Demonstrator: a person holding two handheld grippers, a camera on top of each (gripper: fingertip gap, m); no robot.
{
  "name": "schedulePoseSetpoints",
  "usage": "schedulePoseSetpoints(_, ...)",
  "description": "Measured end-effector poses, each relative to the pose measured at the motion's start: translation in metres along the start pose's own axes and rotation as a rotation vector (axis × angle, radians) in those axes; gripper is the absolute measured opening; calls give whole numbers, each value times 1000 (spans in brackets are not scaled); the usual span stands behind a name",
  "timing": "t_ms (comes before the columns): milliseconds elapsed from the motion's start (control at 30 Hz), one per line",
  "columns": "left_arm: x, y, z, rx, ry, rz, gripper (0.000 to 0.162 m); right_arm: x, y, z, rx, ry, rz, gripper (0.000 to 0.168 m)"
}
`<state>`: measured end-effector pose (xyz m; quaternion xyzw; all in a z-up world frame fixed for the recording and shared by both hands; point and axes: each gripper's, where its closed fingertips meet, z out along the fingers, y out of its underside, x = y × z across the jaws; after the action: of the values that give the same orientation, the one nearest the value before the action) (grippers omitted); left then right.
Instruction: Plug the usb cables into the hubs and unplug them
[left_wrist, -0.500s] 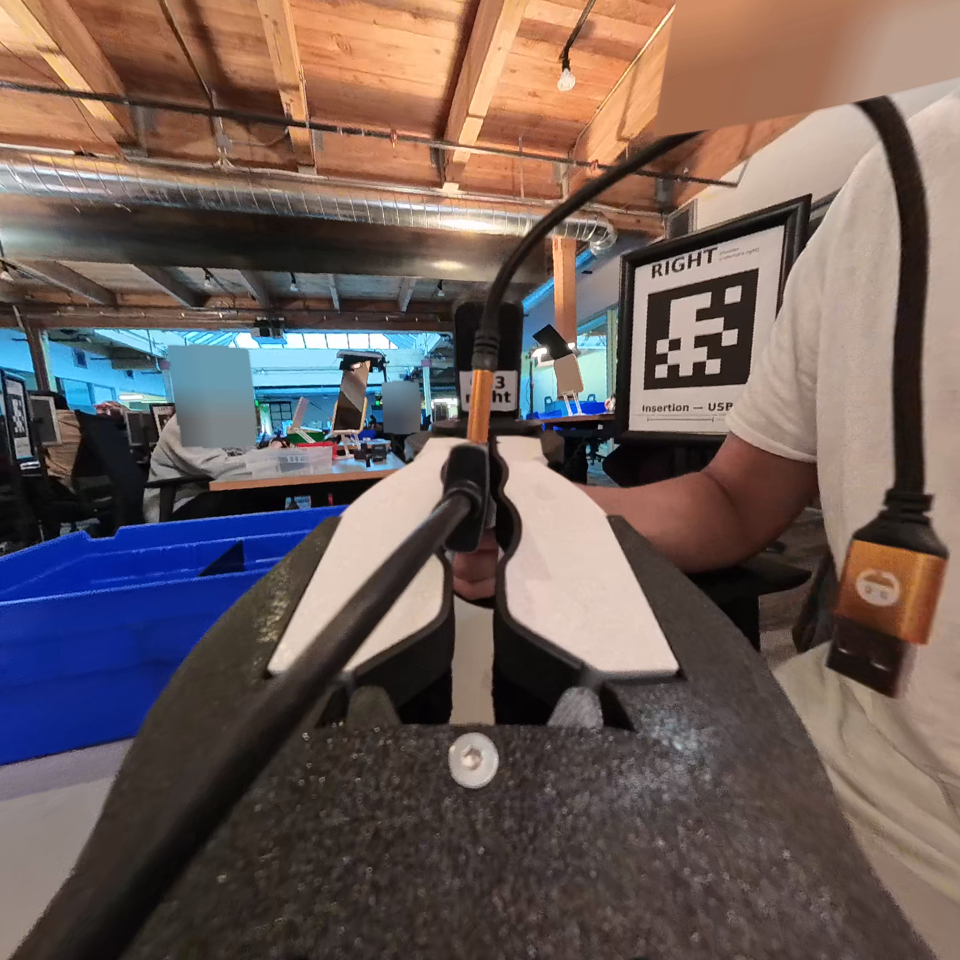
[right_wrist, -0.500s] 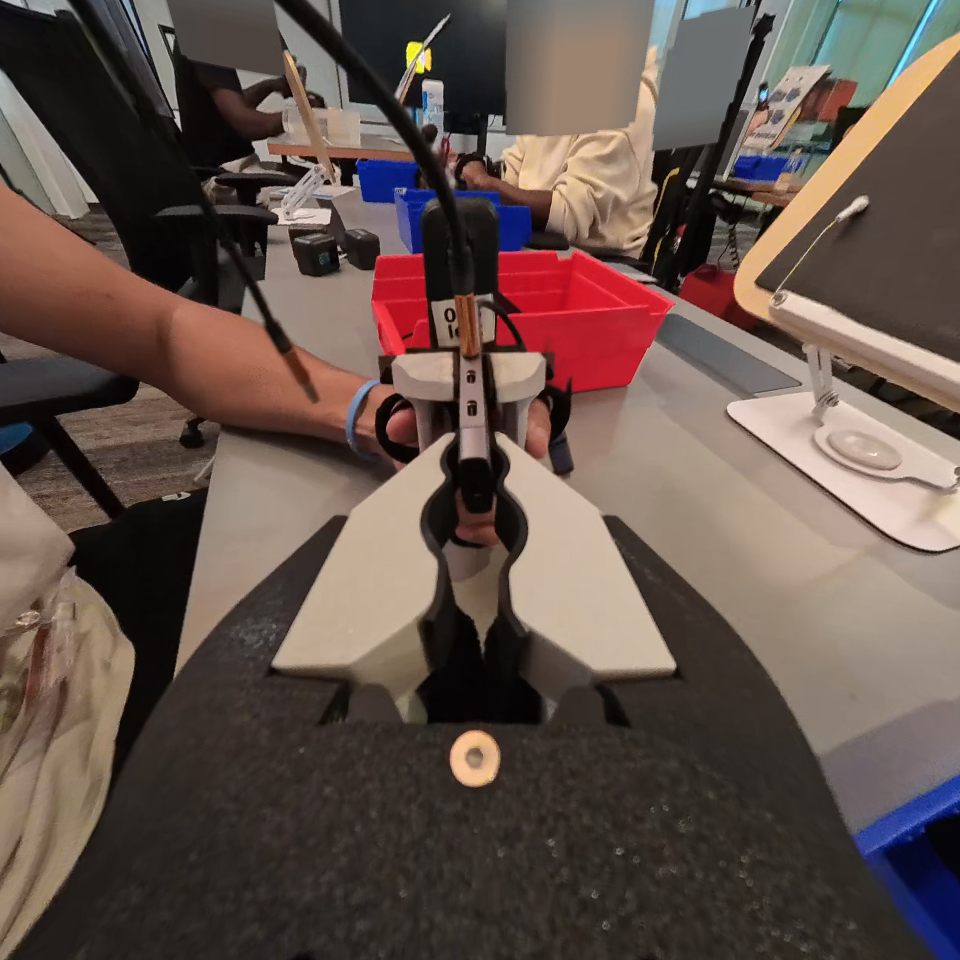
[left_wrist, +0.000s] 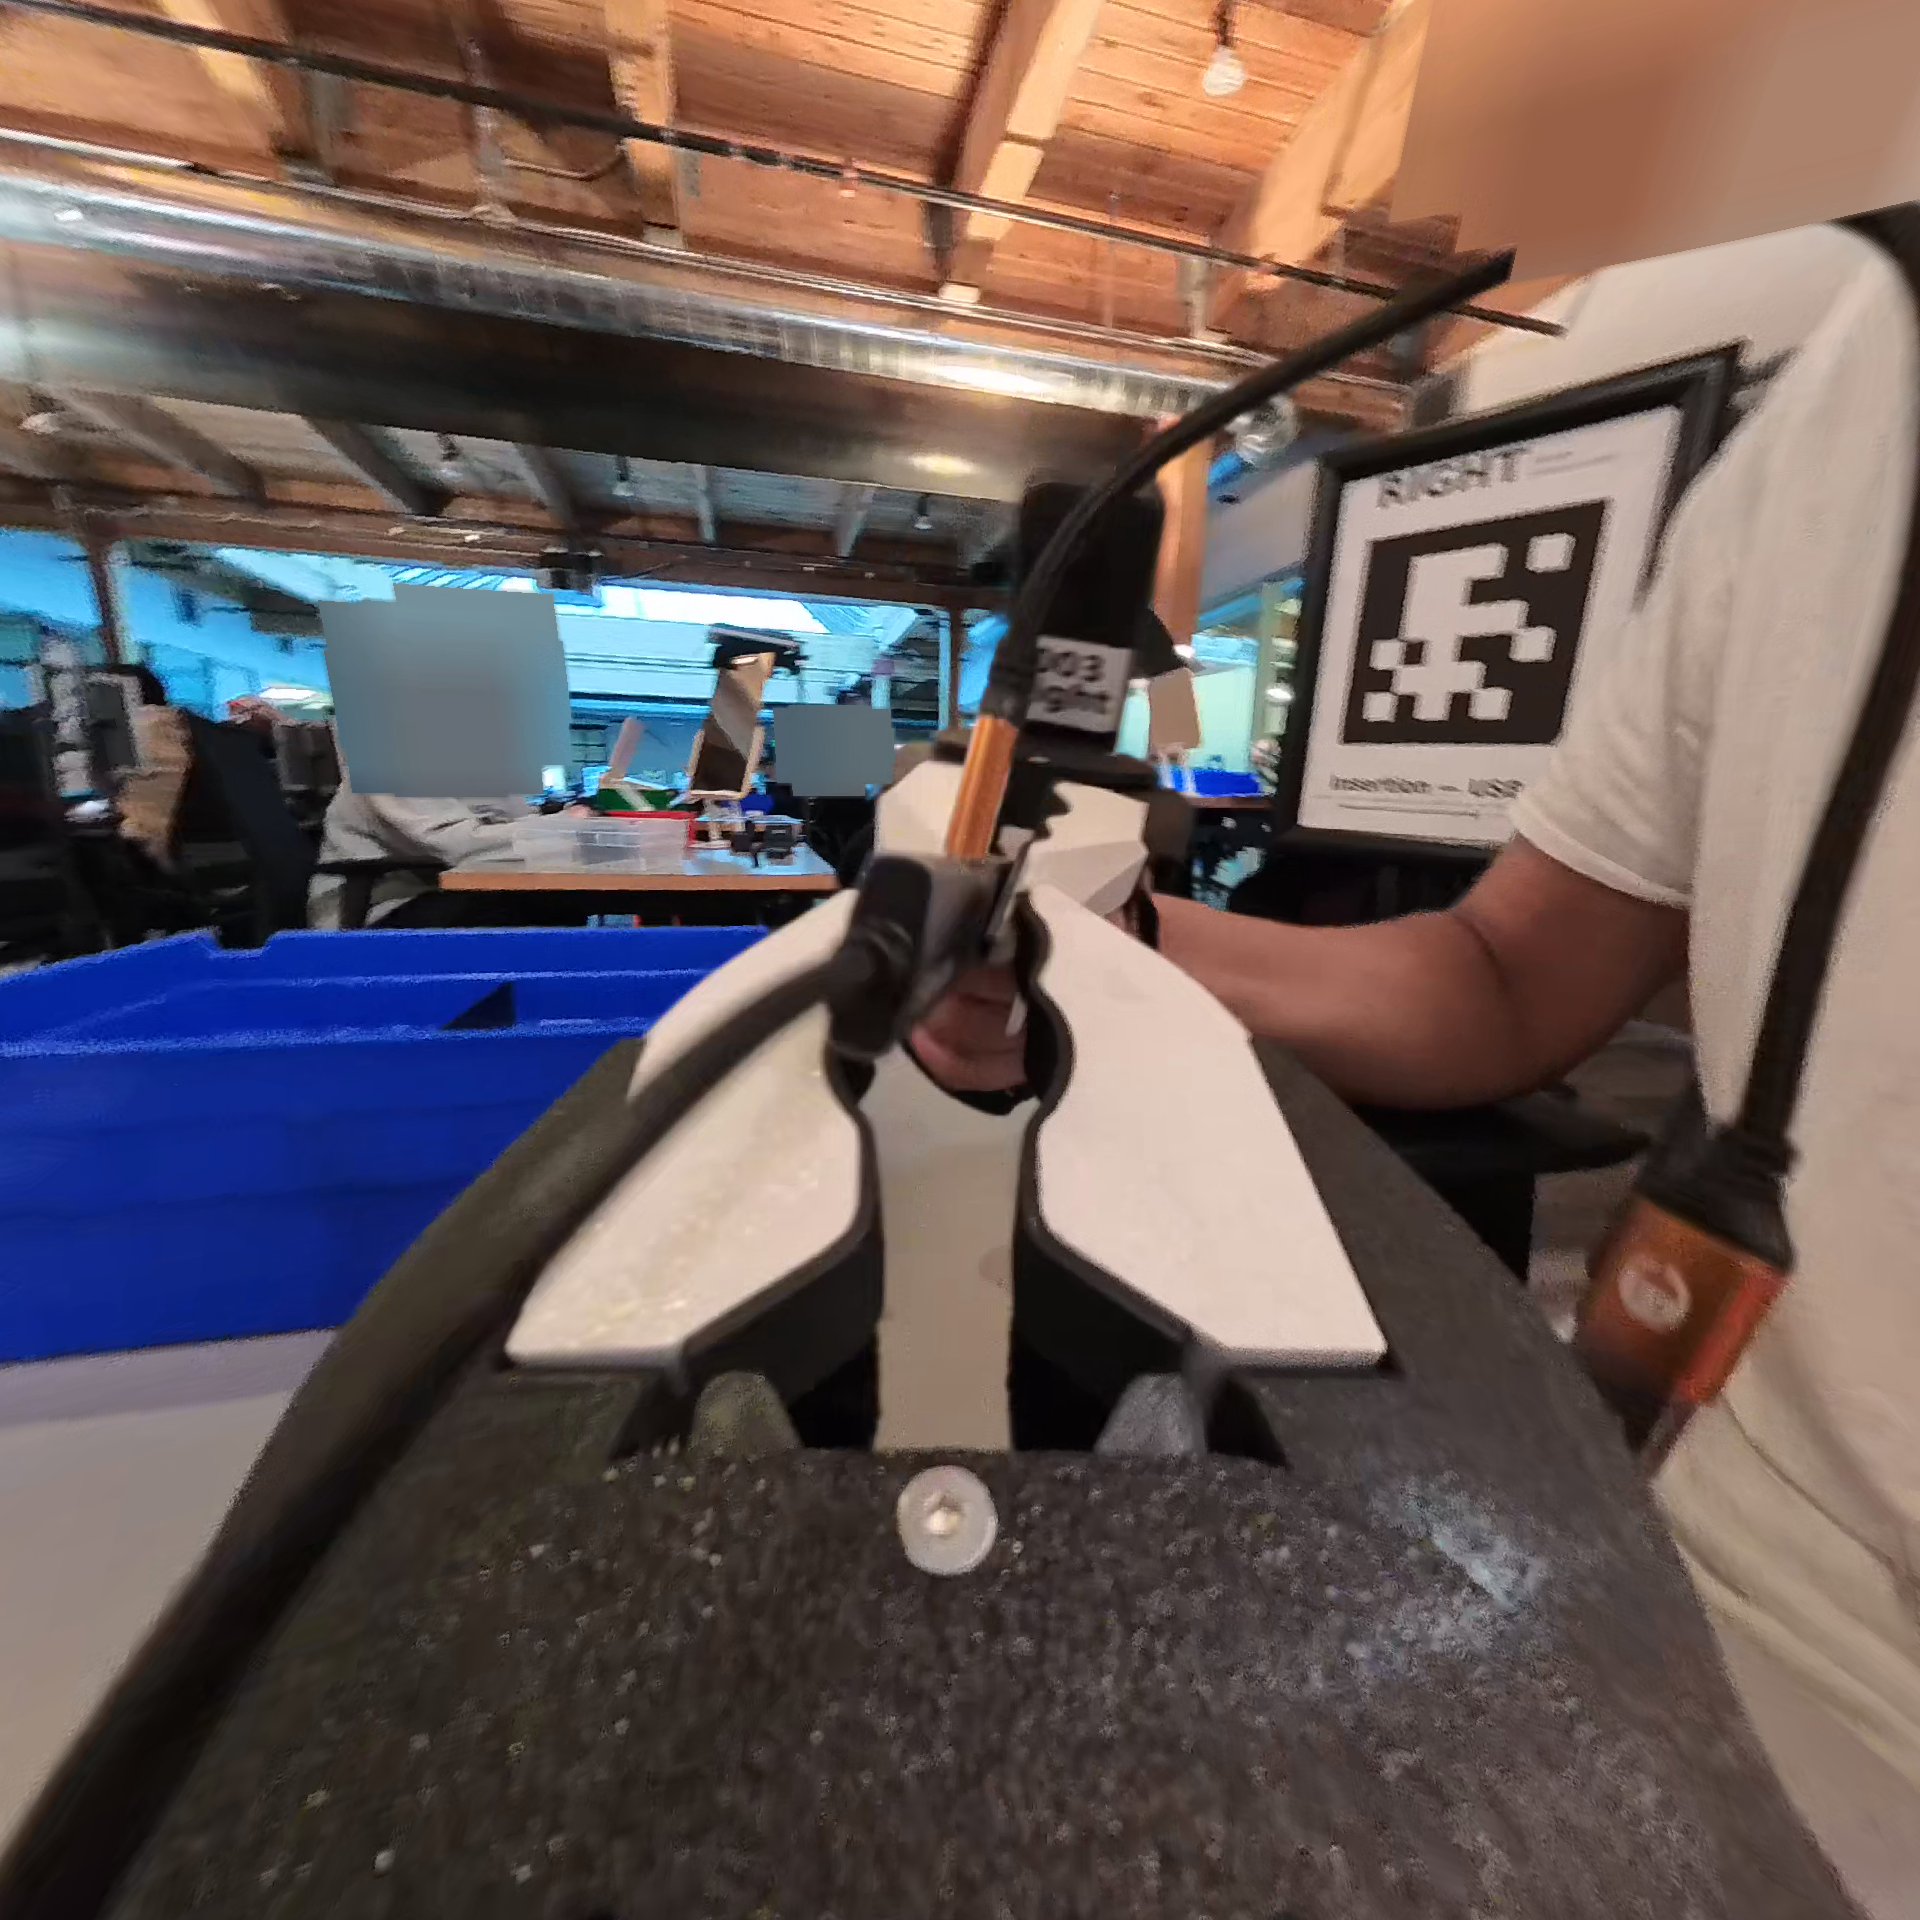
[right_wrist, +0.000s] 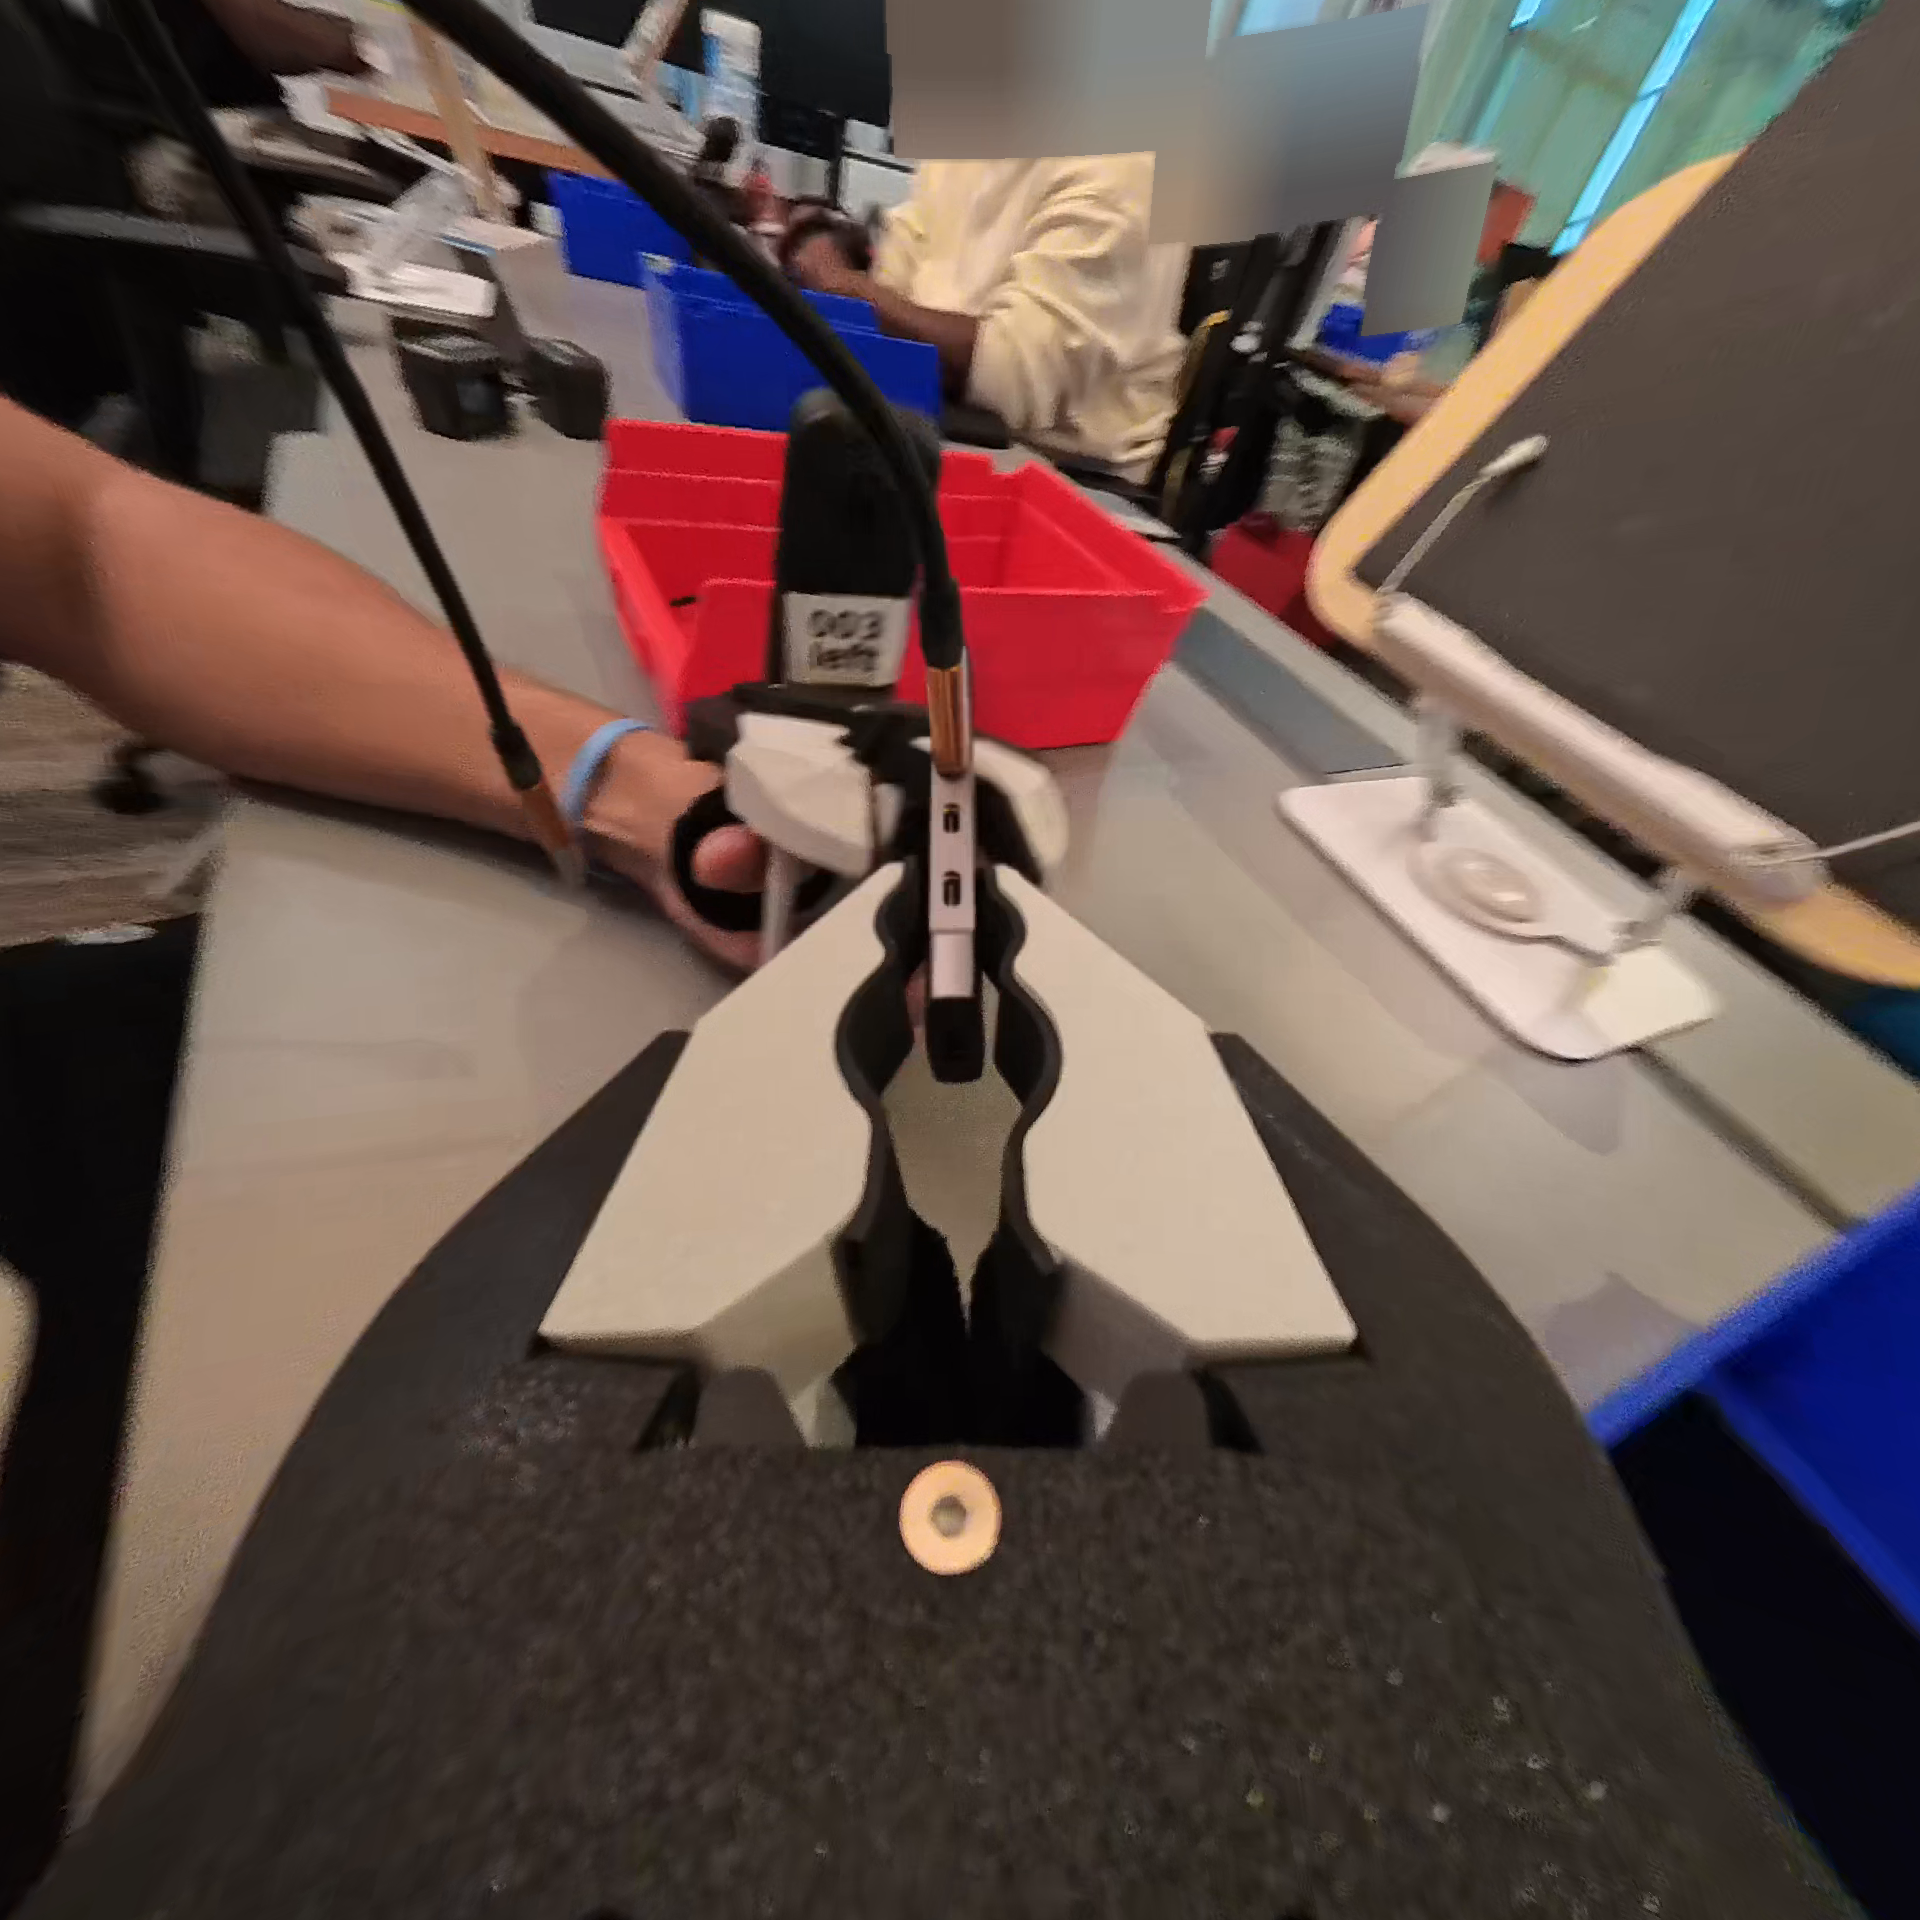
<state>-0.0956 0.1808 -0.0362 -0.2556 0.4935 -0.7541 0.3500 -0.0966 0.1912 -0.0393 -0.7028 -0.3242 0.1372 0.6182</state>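
Currently, item by item:

- right gripper (right_wrist: 945, 894): fingers drawn in on the silver adapter (right_wrist: 953, 831), which stands btwn the wavy pads at the tips. Looks pinched on its flat sides.
- gold plug (right_wrist: 948, 717): seated in top of adapter; black cable (right_wrist: 790, 301) arcs up and away over the gripper.
- black connector (right_wrist: 956, 1039): at adapter's lower end, just inside the fingertips.
- left gripper (left_wrist: 951, 935): faces the right one tip to tip, fingers spread, gripping nothing. The black connector lies against its left fingertip, w/ a lead running back along that finger.
- Handling (judgement): the stack is light and rigid, and the smooth metal is prob. slippery. The cables are limp but tug sideways, and the plug joints could lever apart. Best hold is the adapter's flat mid-body or a connector shell, not the cable.
- loose plug (left_wrist: 1683, 1299): copper-toned, hangs off to the left gripper's right, against the person's shirt.
- red bin (right_wrist: 1091, 623): ahead of the right gripper, beyond the left one.
- white stand (right_wrist: 1486, 914): ahead-right on the grey table (right_wrist: 416, 1039).
- blue bin (left_wrist: 260, 1091): left of the left gripper.
- framed marker sign (left_wrist: 1475, 623): ahead-right of it.
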Motion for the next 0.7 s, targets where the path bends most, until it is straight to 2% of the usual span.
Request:
schedulePoseSetpoints(67, -8, 8, -2, -41, -40, -50, 35, 21, -11, -3, -27, 105, -109, 7)
schedulePoseSetpoints(200, -20, 23, -5, -159, -183, -177, 35, 61, -42, -5, -141, 325, -439, 7)
schedulePoseSetpoints(300, -25, 32, -28, -229, -316, -343, 35, 83, -71, -9, -178, 474, -620, 8)
schedulePoseSetpoints(400, -13, 31, -54, -190, -432, -471, 27, 99, -96, -12, -135, 576, -677, 7)
schedulePoseSetpoints(467, 9, 27, -63, -136, -479, -536, 25, 106, -102, -7, -123, 605, -693, 7)
schedulePoseSetpoints(567, 52, 29, -72, -93, -542, -634, 25, 128, -110, -8, -120, 734, -723, 7)
schedulePoseSetpoints(633, 77, 25, -87, -42, -628, -629, 25, 132, -110, -2, -74, 695, -662, 7)
schedulePoseSetpoints(700, 99, 17, -107, -7, -742, -542, 25, 125, -103, 10, -49, 632, -679, 6)
